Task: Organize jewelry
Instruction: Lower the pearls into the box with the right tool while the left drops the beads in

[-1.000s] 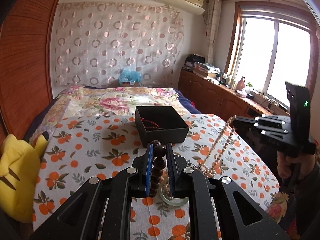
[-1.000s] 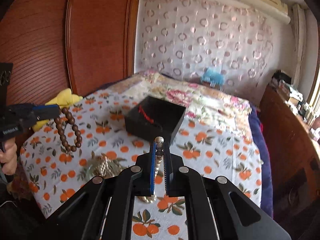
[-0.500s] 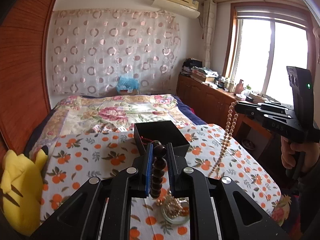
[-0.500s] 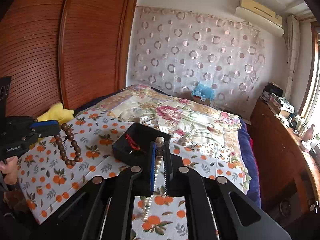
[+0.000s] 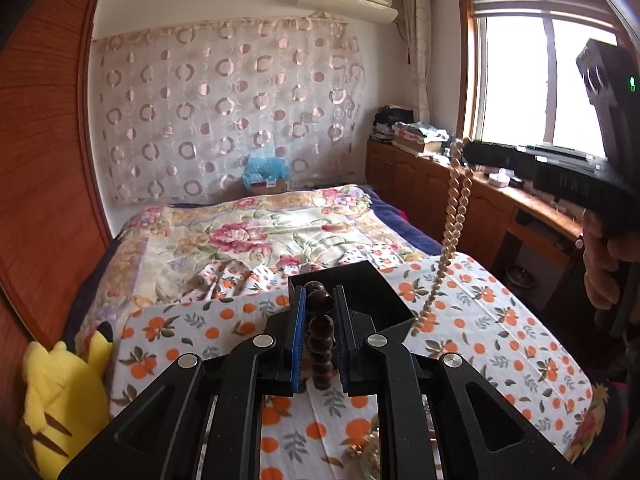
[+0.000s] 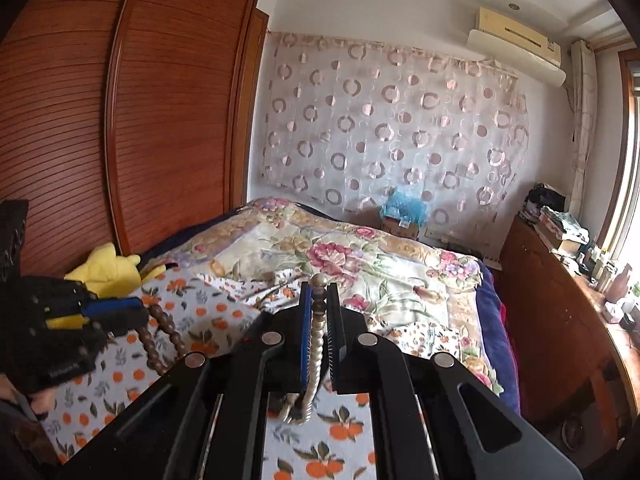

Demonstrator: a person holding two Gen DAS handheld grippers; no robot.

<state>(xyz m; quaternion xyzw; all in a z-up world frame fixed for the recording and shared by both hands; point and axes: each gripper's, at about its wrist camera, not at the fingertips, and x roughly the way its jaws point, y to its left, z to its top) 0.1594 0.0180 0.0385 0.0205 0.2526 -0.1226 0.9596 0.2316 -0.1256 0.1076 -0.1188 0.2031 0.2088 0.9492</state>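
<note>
My left gripper [image 5: 319,300] is shut on a dark brown wooden bead bracelet [image 5: 322,344], which hangs between its blue pads; it also shows in the right wrist view [image 6: 160,334]. My right gripper [image 6: 320,294] is shut on a long pearl necklace [image 6: 316,332], which dangles high above the bed in the left wrist view [image 5: 452,220]. An open black box [image 5: 360,292] sits on the orange-print cloth [image 5: 480,320], just beyond my left gripper. Both grippers are raised well above the bed.
A yellow plush toy [image 5: 60,392] lies at the bed's left edge by the wooden wardrobe [image 6: 120,140]. A glass dish [image 5: 372,456] with pearls shows below my left gripper. Wooden cabinets [image 5: 440,192] run under the window at right.
Both grippers have risen and tilted up, lifting the bracelet and the pearl necklace off the cloth. The necklace now hangs clear of the dish.
</note>
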